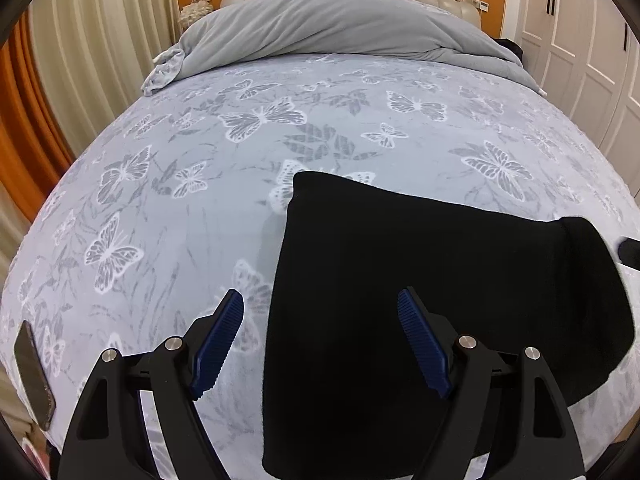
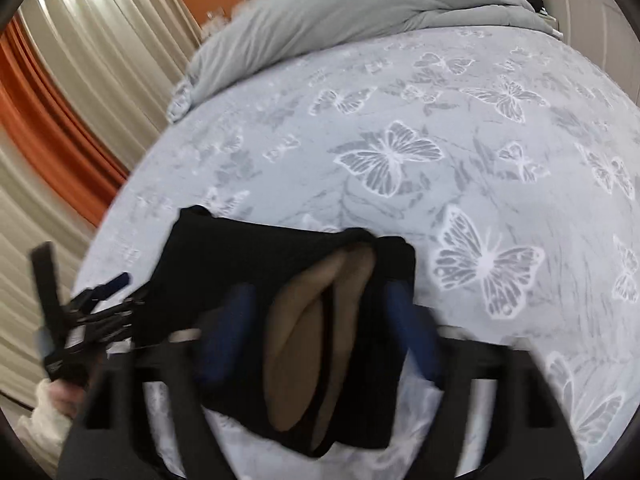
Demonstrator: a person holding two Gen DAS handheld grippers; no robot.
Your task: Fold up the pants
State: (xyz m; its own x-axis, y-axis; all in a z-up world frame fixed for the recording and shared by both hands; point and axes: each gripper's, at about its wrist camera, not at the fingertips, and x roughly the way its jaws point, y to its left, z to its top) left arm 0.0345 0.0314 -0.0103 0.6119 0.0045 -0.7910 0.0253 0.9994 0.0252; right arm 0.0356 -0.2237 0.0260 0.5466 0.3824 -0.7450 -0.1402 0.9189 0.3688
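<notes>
Released blue fingers (image 1: 224, 344) of both grippers flank the folded black pants (image 1: 420, 280), laid flat on the bed (image 1: 200, 160) for the next fold.

One pair of black pants (image 1: 420, 280) lies on one bed (image 1: 200, 184). One grey duvet (image 1: 320, 24) is bunched at the headboard. One phone (image 1: 34, 376) lies near the bed's edge. Two grippers show: left gripper (image 1: 320, 304), right gripper (image 2: 320, 300).

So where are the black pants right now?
The black pants lie folded on the butterfly bedsheet at the bed's near edge, low and right in the left wrist view, with the open left gripper over their left edge.
</notes>
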